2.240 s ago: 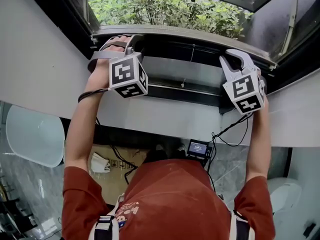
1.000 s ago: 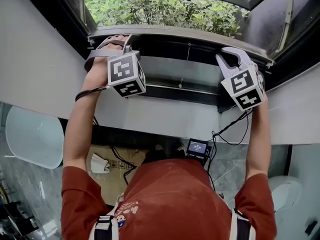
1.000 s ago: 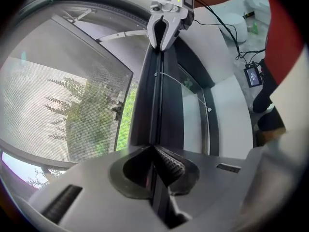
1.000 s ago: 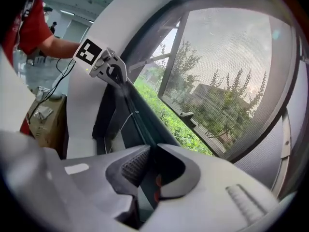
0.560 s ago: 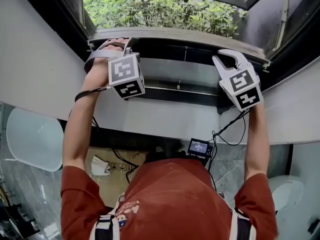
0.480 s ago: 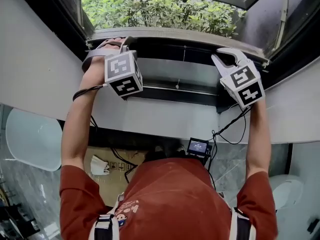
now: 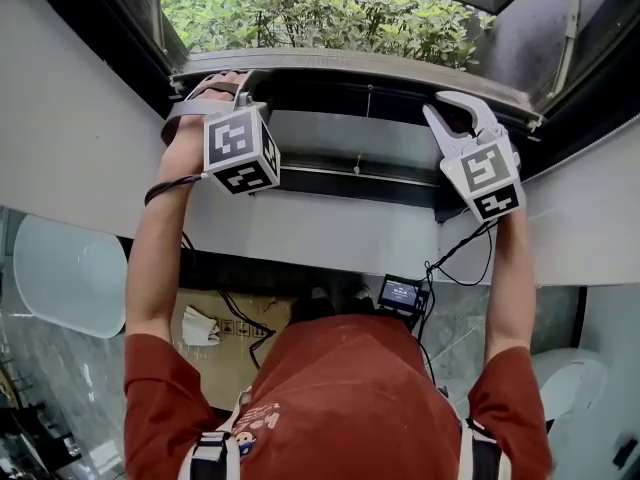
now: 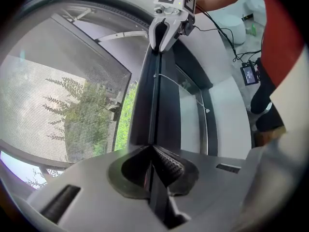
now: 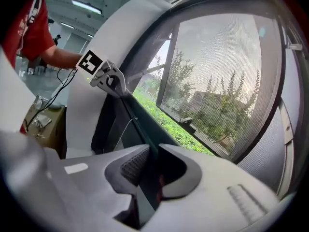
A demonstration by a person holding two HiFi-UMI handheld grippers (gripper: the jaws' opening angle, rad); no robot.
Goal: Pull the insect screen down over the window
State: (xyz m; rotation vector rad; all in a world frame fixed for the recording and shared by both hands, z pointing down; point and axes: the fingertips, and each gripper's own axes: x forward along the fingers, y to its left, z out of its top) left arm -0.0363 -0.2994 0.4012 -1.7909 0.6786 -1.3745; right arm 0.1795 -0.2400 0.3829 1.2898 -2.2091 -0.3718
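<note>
The insect screen's grey pull bar (image 7: pixel 360 68) runs across the window's lower edge, with foliage beyond it. My left gripper (image 7: pixel 240 80) is at its left end, and in the left gripper view (image 8: pixel 153 151) the pads are shut on the bar's thin dark edge (image 8: pixel 153 95). My right gripper (image 7: pixel 455 103) is at the bar's right end. Its jaws have just been opening. In the right gripper view (image 9: pixel 153 153) the bar (image 9: pixel 137 120) still lies between them, with a slight gap beside it. Grey mesh (image 9: pixel 227 81) covers the pane beyond.
White wall panels (image 7: pixel 80 118) flank the dark window frame. A thin pull cord (image 7: pixel 357 158) hangs at the middle of the sill. Below are a small lit device (image 7: pixel 403 293) with cables, a cardboard box (image 7: pixel 225 333) and a pale round object (image 7: pixel 60 273).
The right gripper has tilted a little on the bar's right end. The left gripper has kept its hold, and the bar stays at about the same height.
</note>
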